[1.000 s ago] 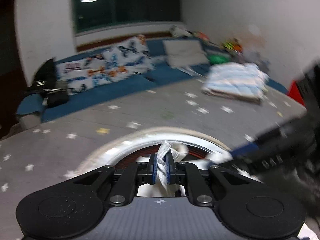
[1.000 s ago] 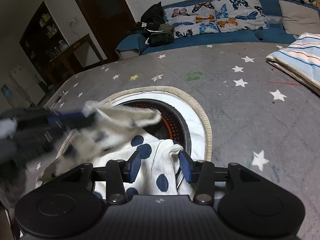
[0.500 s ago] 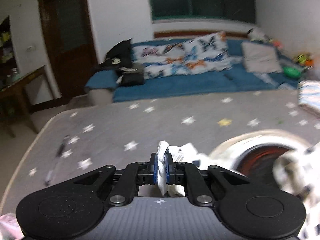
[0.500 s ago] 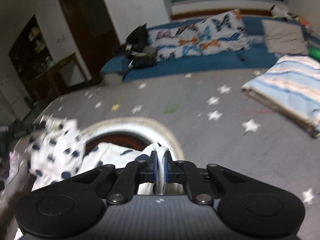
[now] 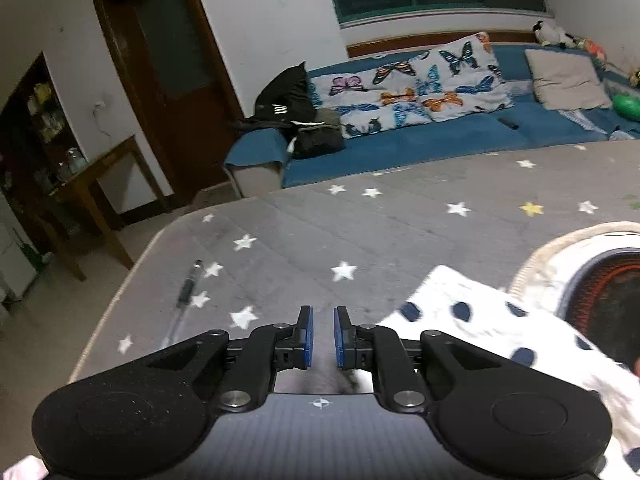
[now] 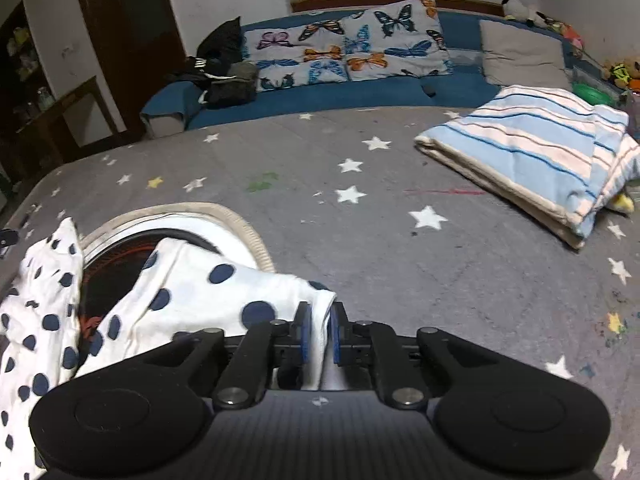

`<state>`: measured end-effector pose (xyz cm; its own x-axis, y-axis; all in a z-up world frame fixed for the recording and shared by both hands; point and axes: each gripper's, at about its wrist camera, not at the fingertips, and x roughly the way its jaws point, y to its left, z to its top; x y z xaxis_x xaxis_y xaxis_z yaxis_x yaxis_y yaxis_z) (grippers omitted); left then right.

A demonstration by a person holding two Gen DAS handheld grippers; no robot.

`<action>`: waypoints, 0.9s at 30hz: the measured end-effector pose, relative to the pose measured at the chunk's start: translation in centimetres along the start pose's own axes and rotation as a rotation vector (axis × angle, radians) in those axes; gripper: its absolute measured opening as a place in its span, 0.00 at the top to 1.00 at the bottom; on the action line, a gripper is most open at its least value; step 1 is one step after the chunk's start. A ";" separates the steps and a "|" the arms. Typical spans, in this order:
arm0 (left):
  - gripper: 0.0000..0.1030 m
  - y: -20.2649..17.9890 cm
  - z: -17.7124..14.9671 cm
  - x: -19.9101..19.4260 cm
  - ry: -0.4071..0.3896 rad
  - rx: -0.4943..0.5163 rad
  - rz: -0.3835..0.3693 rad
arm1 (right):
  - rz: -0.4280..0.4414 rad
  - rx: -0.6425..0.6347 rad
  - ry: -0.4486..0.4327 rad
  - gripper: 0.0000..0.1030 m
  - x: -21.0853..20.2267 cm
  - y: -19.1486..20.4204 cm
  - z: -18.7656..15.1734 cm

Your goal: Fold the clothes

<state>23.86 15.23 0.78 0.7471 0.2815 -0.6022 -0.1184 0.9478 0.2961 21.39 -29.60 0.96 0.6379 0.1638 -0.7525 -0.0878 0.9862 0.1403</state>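
Note:
A white garment with dark blue dots [image 6: 208, 292] lies half out of a round basket with a beige rim [image 6: 244, 222] on the grey star-print bed. My right gripper [image 6: 319, 332] has a fold of this garment between its jaws, which are opening, and a thin gap shows beside the cloth. My left gripper [image 5: 323, 336] hovers over bare bed left of the garment [image 5: 480, 320]. Its jaws are opening too, with nothing between them. The basket [image 5: 560, 248] sits at the right edge of the left wrist view.
A pen [image 5: 186, 292] lies near the bed's left edge, with floor and a wooden table [image 5: 92, 168] beyond. A folded striped blanket [image 6: 532, 160] rests at the far right of the bed. A blue sofa [image 6: 360, 96] with butterfly pillows runs along the far side.
My left gripper swung left away from the basket and let go of the white cloth. My right gripper shut on a fold of the dotted garment, then its jaws loosened.

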 end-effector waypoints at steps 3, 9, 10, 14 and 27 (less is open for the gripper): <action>0.87 0.5 0.0 -0.6 0.008 -0.042 -0.037 | 0.009 0.001 -0.037 0.81 -0.6 -0.3 0.4; 0.84 -2.9 -0.4 -3.8 -0.017 -0.024 -0.236 | 0.112 -0.044 -0.052 0.74 0.5 0.5 2.3; 0.83 -3.8 -0.6 -4.5 -0.020 -0.011 -0.280 | 0.139 -0.052 -0.044 0.73 1.0 0.7 2.6; 0.70 -7.2 -1.5 -7.1 -0.037 0.057 -0.432 | 0.196 -0.108 0.016 0.66 3.1 1.9 3.0; 0.57 -11.2 -4.2 -10.0 -0.030 0.143 -0.528 | 0.198 -0.237 0.025 0.97 2.2 3.7 0.7</action>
<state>14.98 2.47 0.41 0.6996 -0.2334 -0.6753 0.3663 0.9286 0.0586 23.02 -25.62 0.32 0.5720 0.3511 -0.7413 -0.3866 0.9125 0.1339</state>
